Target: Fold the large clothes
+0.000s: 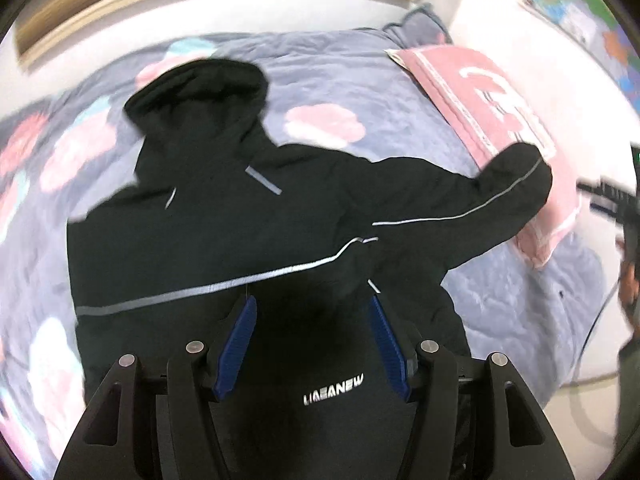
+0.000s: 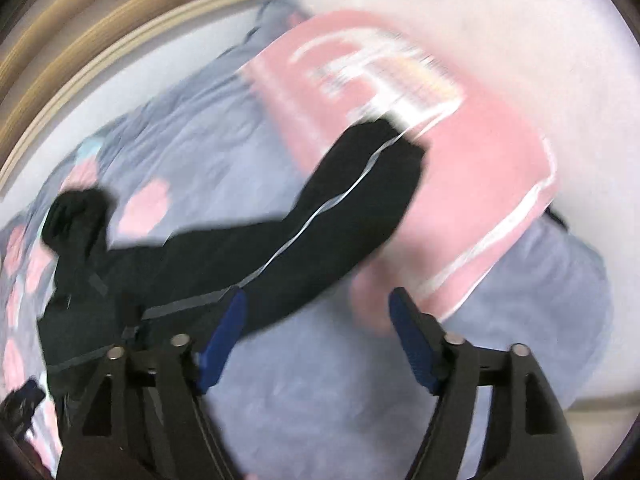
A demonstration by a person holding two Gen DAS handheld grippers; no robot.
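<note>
**Sleeve runs out toward the pillow, right claw the nearer one**

Black jacket (image 1: pixel 224 216) lies spread flat on the bed (image 1: pixel 360 80), hood at the far end, one sleeve (image 2: pixel 320 208) stretched straight out to the side with its cuff on the pink pillow (image 2: pixel 480 184). That sleeve's long axis runs diagonally up and away from the right claw (image 2: pixel 316 304), whose blue pads stand wide apart over bare quilt, holding nothing; its left pad sits just beside the sleeve's lower edge. So the right claw looks nearer the sleeve, I'd judge. The left claw (image 1: pixel 312 304) hovers over the jacket's body, jaws spread, empty too. The fabric looks smooth and padded, matte black with thin reflective piping along sleeve and chest. The quilt is soft, lavender, with pink cloud shapes. The right view is motion-blurred, so fine contact is hard to call.
</note>
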